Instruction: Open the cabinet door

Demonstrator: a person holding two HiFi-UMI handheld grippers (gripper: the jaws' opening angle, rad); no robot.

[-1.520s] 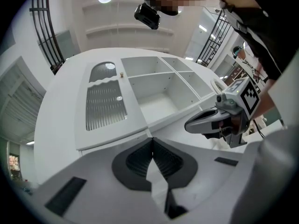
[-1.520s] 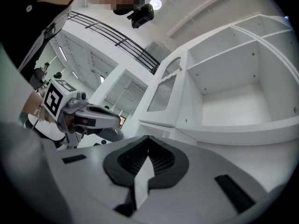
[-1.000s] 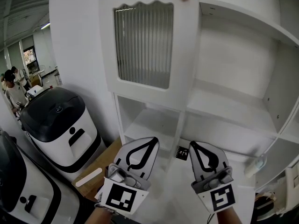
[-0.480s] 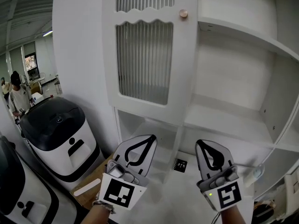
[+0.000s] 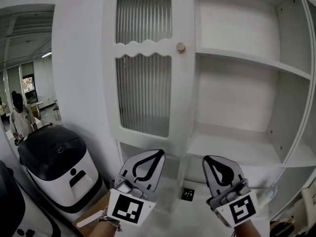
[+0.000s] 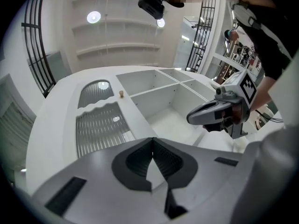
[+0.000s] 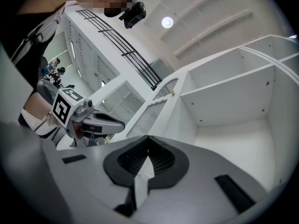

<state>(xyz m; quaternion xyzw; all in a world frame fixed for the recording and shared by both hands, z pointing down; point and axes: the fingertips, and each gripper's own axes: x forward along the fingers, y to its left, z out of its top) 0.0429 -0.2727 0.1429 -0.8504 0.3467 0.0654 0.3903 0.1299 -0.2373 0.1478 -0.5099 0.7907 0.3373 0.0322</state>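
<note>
Standing in the upper middle of the head view, the cabinet door [image 5: 148, 63] is a tall white panel with two ribbed glass panes. Its small round knob [image 5: 181, 47] sits on the right edge, just beside the open shelves [image 5: 237, 144] that fill the right of the frame. Whether the door sits flush or slightly ajar cannot be told from these views.

Your left gripper [image 5: 150, 157] is low in the frame, left of centre, well below the knob and apart from the door. In the left gripper view its jaws [image 6: 152, 141] are pressed together with nothing between them, and door [image 6: 100, 125] and knob [image 6: 121, 94] lie beyond the tips, toward the upper left.

Your right gripper [image 5: 211, 162] is at the lower right of centre, in front of the lowest shelves, and touches nothing. Its own view shows the jaws [image 7: 148, 141] closed on nothing, with the door [image 7: 152, 111] and knob [image 7: 172, 94] above them.

You hold both tools side by side and apart, marker cubes nearest you at the bottom edge, tips aimed up the frame at the cabinet. Each shows in the other's view: the right one [image 6: 212, 115] at the right, the left one [image 7: 100, 121] at the left.

At the lower left of the head view stands a white machine with a black lid [image 5: 59, 157], with a person [image 5: 19, 117] at the far left edge.
</note>
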